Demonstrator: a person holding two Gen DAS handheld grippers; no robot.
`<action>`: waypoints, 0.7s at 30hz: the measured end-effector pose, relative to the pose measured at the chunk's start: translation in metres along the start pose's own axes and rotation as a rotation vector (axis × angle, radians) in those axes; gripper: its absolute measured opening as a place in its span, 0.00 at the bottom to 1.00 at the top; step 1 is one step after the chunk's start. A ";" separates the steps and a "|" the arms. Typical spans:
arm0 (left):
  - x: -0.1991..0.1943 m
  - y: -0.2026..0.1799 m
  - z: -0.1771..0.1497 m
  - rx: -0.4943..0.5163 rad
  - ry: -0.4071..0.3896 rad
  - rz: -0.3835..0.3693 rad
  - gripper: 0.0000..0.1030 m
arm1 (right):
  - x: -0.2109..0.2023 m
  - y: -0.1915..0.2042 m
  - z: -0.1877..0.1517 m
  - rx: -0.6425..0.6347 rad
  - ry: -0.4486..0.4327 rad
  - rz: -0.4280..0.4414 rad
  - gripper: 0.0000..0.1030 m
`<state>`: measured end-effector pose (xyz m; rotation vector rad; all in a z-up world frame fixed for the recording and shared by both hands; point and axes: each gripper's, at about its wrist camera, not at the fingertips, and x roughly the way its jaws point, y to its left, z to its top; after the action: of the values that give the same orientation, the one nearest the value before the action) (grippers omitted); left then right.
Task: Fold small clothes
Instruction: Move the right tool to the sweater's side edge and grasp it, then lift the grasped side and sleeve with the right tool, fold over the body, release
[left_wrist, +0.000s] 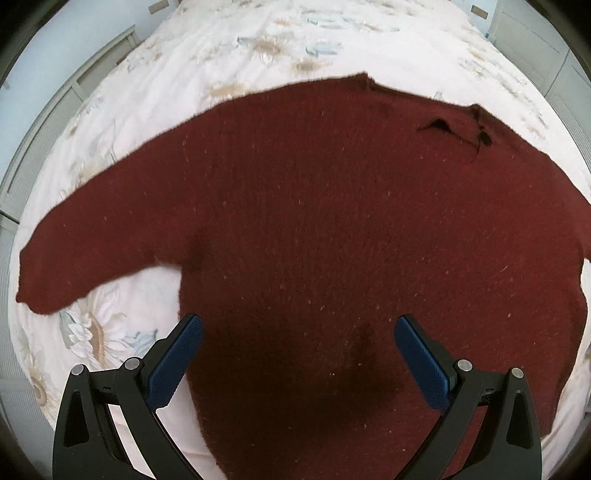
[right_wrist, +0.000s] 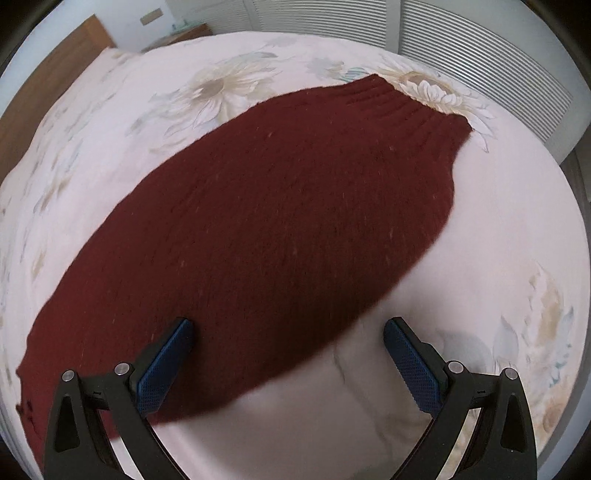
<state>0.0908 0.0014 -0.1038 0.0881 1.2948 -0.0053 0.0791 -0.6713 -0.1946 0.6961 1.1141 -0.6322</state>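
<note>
A dark red knitted sweater (left_wrist: 314, 221) lies spread flat on a bed, one sleeve (left_wrist: 85, 251) stretched out to the left, the neckline at the far right. My left gripper (left_wrist: 297, 328) hovers open above the sweater's body, its blue pads (left_wrist: 177, 358) wide apart with nothing between them. In the right wrist view the same sweater (right_wrist: 258, 229) runs diagonally, its ribbed edge (right_wrist: 417, 107) at the far end. Open too, my right gripper (right_wrist: 288, 332) hangs over the sweater's near edge, its left pad over the knit, its right pad (right_wrist: 410, 362) over bare sheet.
The bed is covered by a pale floral sheet (left_wrist: 258, 44). Slatted white panels (right_wrist: 480, 62) stand beyond the bed, and a wooden headboard (right_wrist: 51, 81) shows at the far left in the right wrist view. White furniture (left_wrist: 535, 48) flanks the bed.
</note>
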 end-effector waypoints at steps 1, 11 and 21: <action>0.003 0.002 -0.001 -0.002 0.011 0.000 0.99 | 0.001 0.001 0.000 0.001 -0.004 -0.005 1.00; 0.013 0.015 0.005 -0.021 0.026 0.010 0.99 | -0.007 0.020 0.015 -0.041 -0.022 -0.045 0.29; -0.005 0.026 0.002 -0.034 -0.011 0.003 0.99 | -0.068 0.059 0.012 -0.206 -0.115 0.074 0.12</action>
<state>0.0931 0.0271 -0.0970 0.0610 1.2835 0.0190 0.1096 -0.6363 -0.1165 0.5151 1.0251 -0.4808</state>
